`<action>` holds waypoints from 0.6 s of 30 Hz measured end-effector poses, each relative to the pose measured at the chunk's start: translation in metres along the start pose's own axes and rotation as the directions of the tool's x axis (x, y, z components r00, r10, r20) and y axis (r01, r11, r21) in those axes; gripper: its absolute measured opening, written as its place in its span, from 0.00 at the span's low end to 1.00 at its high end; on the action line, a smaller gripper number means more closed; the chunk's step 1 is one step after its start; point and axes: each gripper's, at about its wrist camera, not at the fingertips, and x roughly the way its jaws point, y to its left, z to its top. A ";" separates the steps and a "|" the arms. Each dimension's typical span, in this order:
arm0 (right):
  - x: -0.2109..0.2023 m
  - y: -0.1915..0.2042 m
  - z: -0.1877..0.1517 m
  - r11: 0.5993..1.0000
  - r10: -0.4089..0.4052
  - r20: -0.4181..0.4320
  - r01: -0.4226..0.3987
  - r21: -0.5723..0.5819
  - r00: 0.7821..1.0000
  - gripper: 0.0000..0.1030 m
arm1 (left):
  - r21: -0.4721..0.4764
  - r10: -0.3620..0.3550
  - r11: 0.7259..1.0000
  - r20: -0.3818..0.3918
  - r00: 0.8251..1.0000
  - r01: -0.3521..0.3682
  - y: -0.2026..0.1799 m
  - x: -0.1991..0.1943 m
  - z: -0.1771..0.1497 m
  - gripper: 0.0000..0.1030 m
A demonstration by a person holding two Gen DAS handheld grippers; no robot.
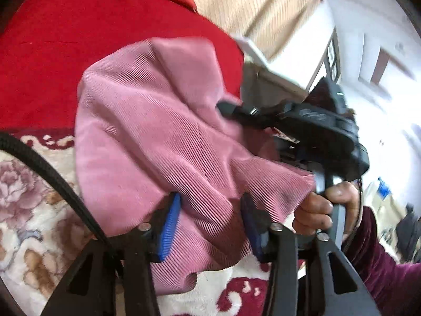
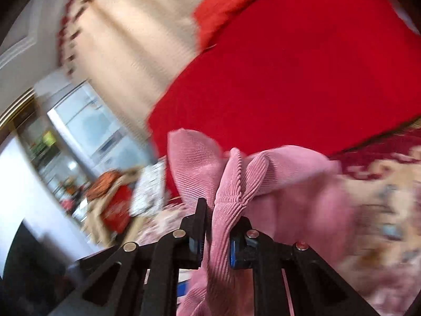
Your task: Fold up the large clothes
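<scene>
A pink ribbed knit garment [image 1: 158,131] hangs bunched above the bed. In the left wrist view my left gripper [image 1: 210,226] stands open, its blue pads [image 1: 169,226] apart, with pink cloth lying between and over them. The right gripper's black body [image 1: 315,123] and the hand holding it show at the right of that view, at the garment's edge. In the right wrist view my right gripper [image 2: 217,239] is shut on a gathered fold of the pink garment [image 2: 231,184], which spreads out beyond the fingers.
A red blanket [image 1: 79,39] covers the far part of the bed, and a cream and red floral cover [image 1: 31,197] lies nearer. Cream curtains [image 2: 131,39], a window and cluttered furniture [image 2: 110,200] stand beyond the bed.
</scene>
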 end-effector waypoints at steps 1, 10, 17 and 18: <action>0.002 -0.021 -0.002 0.998 -0.037 -0.013 0.037 0.047 0.999 0.14 | -0.006 0.017 1.000 -0.015 1.000 -0.017 0.001 0.005 0.000 0.50; 0.051 -0.095 -0.036 0.972 -0.139 -0.230 0.178 0.157 0.963 0.17 | -0.066 0.168 0.984 0.013 0.986 -0.167 0.039 -0.027 0.005 0.56; 0.020 -0.099 -0.032 0.943 -0.180 -0.214 0.230 0.241 0.960 0.52 | 0.067 0.305 0.951 -0.073 0.949 -0.301 0.035 -0.011 -0.010 0.58; 0.008 -0.092 -0.029 0.943 -0.213 -0.175 0.249 0.220 0.961 0.67 | 0.061 0.305 0.952 -0.073 0.949 -0.301 0.036 -0.011 -0.010 0.58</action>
